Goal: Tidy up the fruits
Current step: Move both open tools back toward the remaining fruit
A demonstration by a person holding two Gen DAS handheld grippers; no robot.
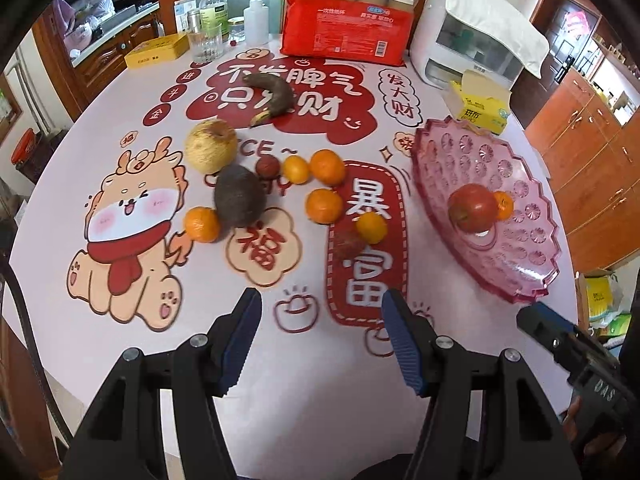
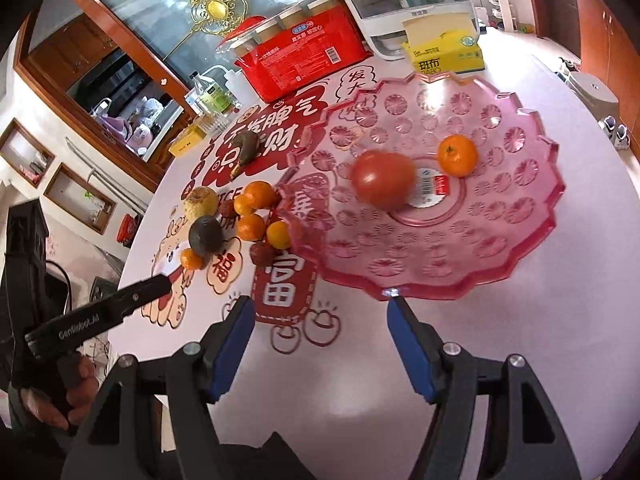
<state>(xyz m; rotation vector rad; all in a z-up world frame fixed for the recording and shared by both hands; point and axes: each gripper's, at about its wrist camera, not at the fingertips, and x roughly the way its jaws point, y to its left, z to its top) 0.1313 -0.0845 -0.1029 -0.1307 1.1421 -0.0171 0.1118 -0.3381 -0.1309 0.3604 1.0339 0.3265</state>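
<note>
We see both grippers held low over the near edge of the table, each pointing forward across it, jaws spread wide and nothing between them. The left gripper aims at the loose fruit pile; its blue pads hang above the printed cloth, clear of any fruit. The right gripper sits just short of the pink glass dish, its right fingertip close to the dish's near rim, contact unclear. In the left wrist view the right gripper's body enters at lower right with a hand under it; in the right wrist view the left gripper's body enters at lower left, with a hand wrapped round the grip. In the dish lie a red apple, blurred in this view, and one mandarin just beside it. On the table left of the dish lie the other fruits: a blackened banana farthest back, a pale round pear, a dark avocado, five more mandarins scattered round, and two small reddish lychee-like fruits. Behind stand a red pack of paper cups, a yellow tissue box, a white appliance, a drinking glass and bottles.
</note>
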